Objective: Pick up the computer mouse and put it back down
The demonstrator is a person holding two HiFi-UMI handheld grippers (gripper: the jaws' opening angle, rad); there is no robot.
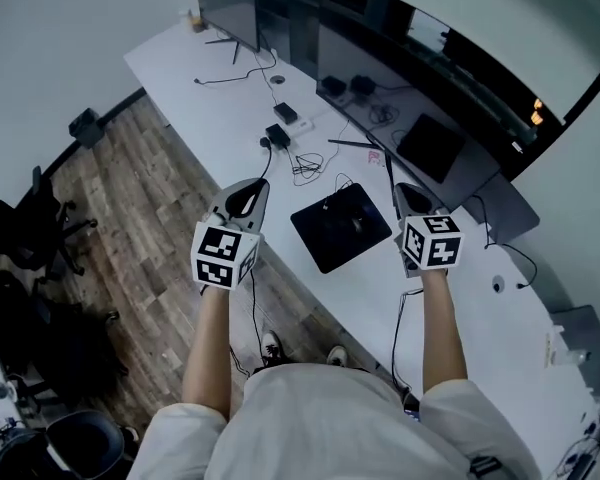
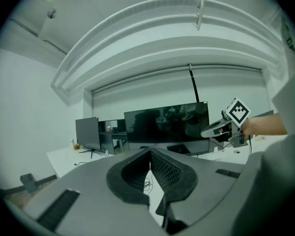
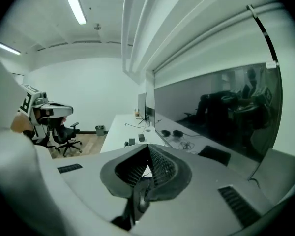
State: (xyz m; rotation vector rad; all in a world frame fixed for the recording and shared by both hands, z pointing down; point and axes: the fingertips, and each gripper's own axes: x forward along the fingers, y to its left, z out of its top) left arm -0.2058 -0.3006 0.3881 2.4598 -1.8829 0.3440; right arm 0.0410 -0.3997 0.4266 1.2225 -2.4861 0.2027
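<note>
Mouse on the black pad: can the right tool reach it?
Probably yes: the right tool, shut and empty, hangs just right of the pad; nothing lies between it and the mouse.

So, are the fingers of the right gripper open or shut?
Shut. On the right gripper, the fingers meet at their tips, nothing between them.
</note>
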